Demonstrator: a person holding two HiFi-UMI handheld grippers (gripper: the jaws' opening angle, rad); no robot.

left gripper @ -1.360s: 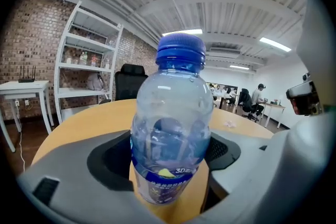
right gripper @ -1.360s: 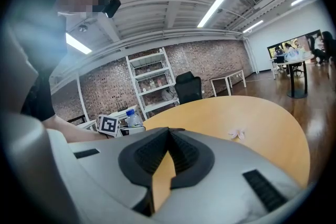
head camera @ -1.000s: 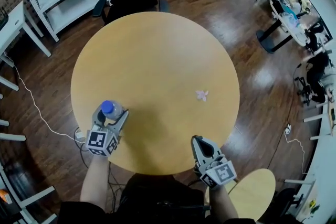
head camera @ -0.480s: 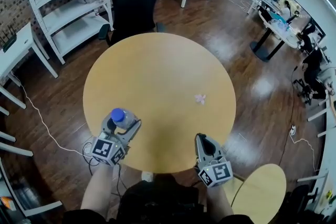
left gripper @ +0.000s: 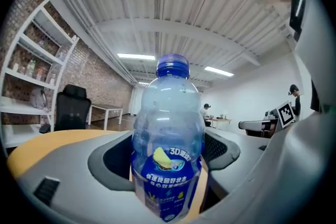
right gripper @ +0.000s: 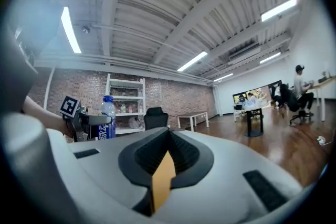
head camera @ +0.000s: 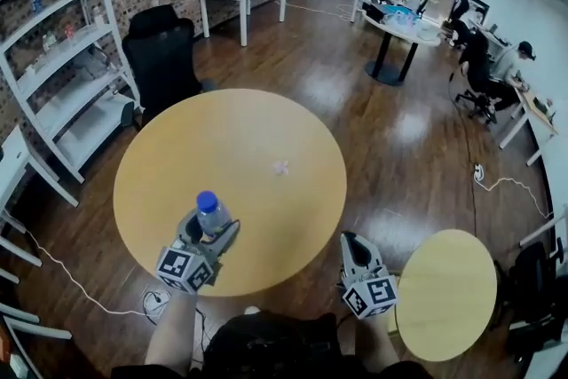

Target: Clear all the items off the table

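Left gripper point(head camera: 207, 237) clamped the bottle point(head camera: 211, 215), base hidden; right gripper point(head camera: 352, 246) empty, jaws pressed together; pale scrap point(head camera: 281, 167) on table point(head camera: 177, 157) too small to identify.

bottle point(head camera: 211, 216): 1 | paper scrap point(head camera: 281, 167): 1 | large round table point(head camera: 231, 138): 1 | small round table point(head camera: 448, 293): 1

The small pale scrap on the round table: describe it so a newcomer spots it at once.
Find the large round tan wooden table in the head view. Right of its centre lies a small crumpled pale pink scrap, alone on bare wood, apart from the blue-capped clear bottle in the left gripper.
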